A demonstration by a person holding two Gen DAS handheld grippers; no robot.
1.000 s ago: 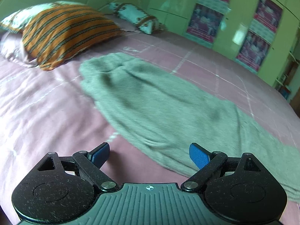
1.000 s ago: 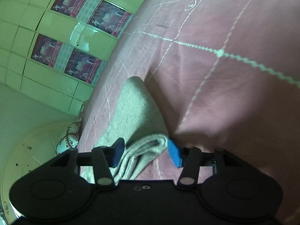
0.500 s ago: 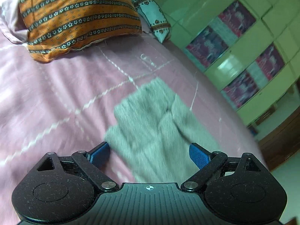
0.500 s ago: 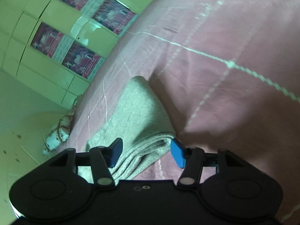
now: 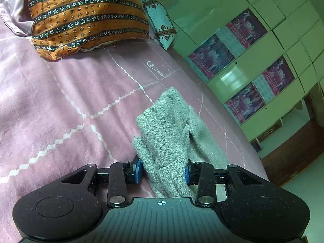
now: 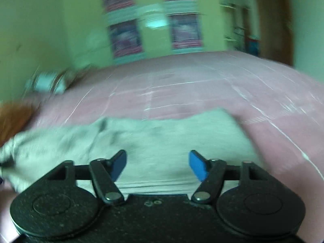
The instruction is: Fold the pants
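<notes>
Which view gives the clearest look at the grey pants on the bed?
The left wrist view: the grey pants are sharp, bunched between the closing pads of the left gripper, which press on them. The right wrist view is motion-blurred; there the pants spread flat on the bed beyond the opening right gripper, nothing between its pads.

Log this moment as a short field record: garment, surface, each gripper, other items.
garment: grey pants, bunched, lying on bed
surface: pink bedspread
left gripper: jaws closing, pads pressing a fold of the pants
right gripper: jaws opening, nothing between them, pants beyond
other items: orange pillow, small pillow, green cupboards
</notes>
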